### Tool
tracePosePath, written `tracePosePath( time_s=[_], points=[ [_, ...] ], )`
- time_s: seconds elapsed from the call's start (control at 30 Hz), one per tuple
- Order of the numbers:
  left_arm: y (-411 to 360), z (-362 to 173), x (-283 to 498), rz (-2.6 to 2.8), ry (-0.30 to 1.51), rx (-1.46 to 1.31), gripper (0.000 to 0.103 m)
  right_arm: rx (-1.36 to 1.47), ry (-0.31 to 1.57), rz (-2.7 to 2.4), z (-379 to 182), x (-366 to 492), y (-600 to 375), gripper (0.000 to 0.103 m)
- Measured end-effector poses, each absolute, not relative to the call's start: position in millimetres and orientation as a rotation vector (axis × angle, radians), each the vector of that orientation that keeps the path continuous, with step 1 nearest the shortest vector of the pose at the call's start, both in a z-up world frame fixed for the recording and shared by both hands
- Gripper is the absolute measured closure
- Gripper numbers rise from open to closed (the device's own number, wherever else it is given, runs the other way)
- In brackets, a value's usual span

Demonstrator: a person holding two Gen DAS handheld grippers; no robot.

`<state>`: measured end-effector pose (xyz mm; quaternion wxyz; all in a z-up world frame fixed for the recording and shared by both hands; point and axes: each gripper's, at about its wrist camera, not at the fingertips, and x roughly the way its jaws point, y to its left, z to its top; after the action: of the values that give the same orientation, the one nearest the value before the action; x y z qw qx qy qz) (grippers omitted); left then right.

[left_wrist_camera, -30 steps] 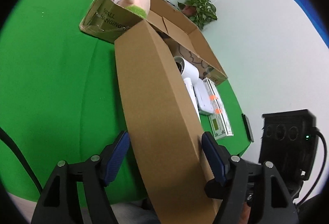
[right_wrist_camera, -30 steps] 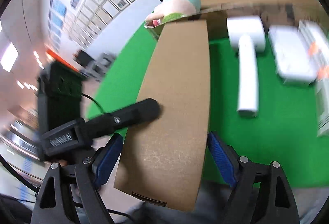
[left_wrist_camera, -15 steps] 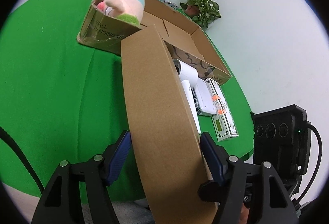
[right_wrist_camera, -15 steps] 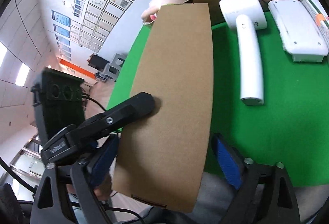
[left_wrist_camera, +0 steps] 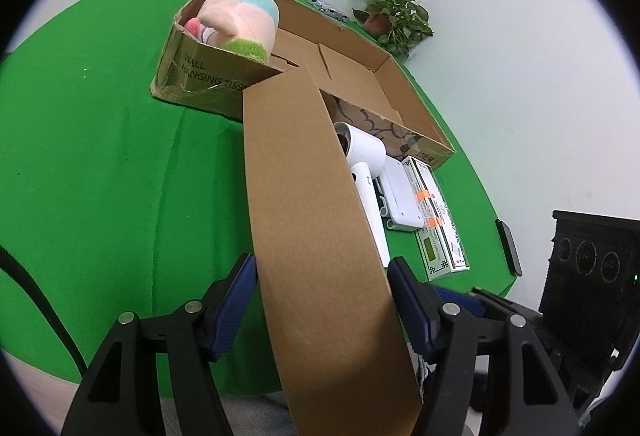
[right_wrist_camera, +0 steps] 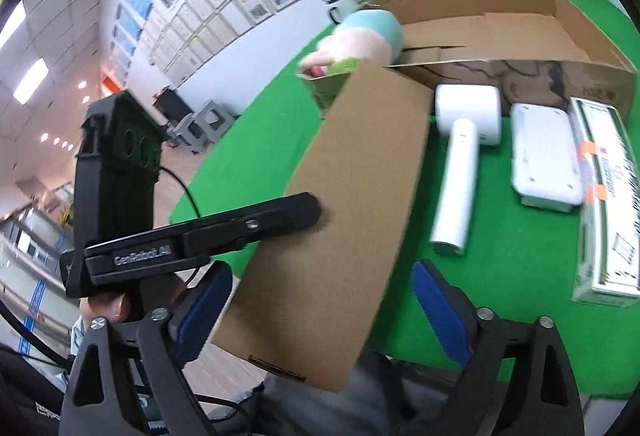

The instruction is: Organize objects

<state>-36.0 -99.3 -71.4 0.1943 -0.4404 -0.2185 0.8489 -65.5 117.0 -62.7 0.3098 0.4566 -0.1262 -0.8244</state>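
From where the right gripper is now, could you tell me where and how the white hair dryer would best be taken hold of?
Probably by its handle, coming from above with the fingers on either long side. The hair dryer lies flat on the green cloth, its slim straight handle pointing toward the right gripper, whose jaws stand open; the head looks wider. The white case leaves a gap.

The right gripper (right_wrist_camera: 320,312) now sits back from the cardboard flap (right_wrist_camera: 352,203), its jaws having just opened wide and then eased in a little, so a clear gap shows between the right-hand pad (right_wrist_camera: 440,312) and the flap's edge. The left gripper (left_wrist_camera: 320,300) has narrowed slightly, and its blue pads (left_wrist_camera: 236,296) now lie against both flap edges (left_wrist_camera: 312,220). In the left wrist view the long box (left_wrist_camera: 304,71) ahead sits lower and shows more of its open inside.
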Motion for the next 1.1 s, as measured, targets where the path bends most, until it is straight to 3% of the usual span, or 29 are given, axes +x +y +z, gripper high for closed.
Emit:
tracePosePath(
  time_s=[0.07,0.33,0.37,0.4,0.43,0.53,0.67,1.03,1.1],
  points=[
    [-100.6,-69.7,-34.1,2.387,-0.609,-1.227,0.038,1.221,-0.334,-2.127,-66.9,-66.3,108.8,0.018],
    [-102.6,-58.2,-28.4,2.401,-0.644,-1.157,0.043,1.213,-0.396,-2.035,-81.5,-71.7,96.9,0.017],
    [-101.7,-56.8,-27.4,2.395,-0.643,-1.150,0.049,1.214,-0.397,-2.034,-84.8,-73.0,92.7,0.016],
    [-99.9,-55.0,-27.7,2.382,-0.643,-1.142,0.074,1.215,-0.397,-2.035,-86.2,-75.5,92.5,0.016],
    [-95.6,-54.2,-29.0,2.333,-0.645,-1.142,0.082,1.226,-0.395,-2.042,-88.5,-78.6,92.4,0.016],
    [-85.0,-51.2,-29.3,2.356,-0.575,-1.135,0.082,1.235,-0.460,-2.026,-98.2,-80.6,98.2,0.014],
    [-81.8,-53.0,-31.1,2.315,-0.611,-1.132,0.082,1.217,-0.452,-2.035,-97.9,-86.8,96.2,0.014],
    [-25.3,-50.6,-38.8,2.181,-0.522,-1.121,0.082,1.319,-0.243,-2.174,-92.3,-62.0,100.8,0.013],
    [-23.9,-50.7,-38.8,2.184,-0.518,-1.124,0.082,1.315,-0.223,-2.232,-88.4,-54.4,112.1,0.016]
  ],
)
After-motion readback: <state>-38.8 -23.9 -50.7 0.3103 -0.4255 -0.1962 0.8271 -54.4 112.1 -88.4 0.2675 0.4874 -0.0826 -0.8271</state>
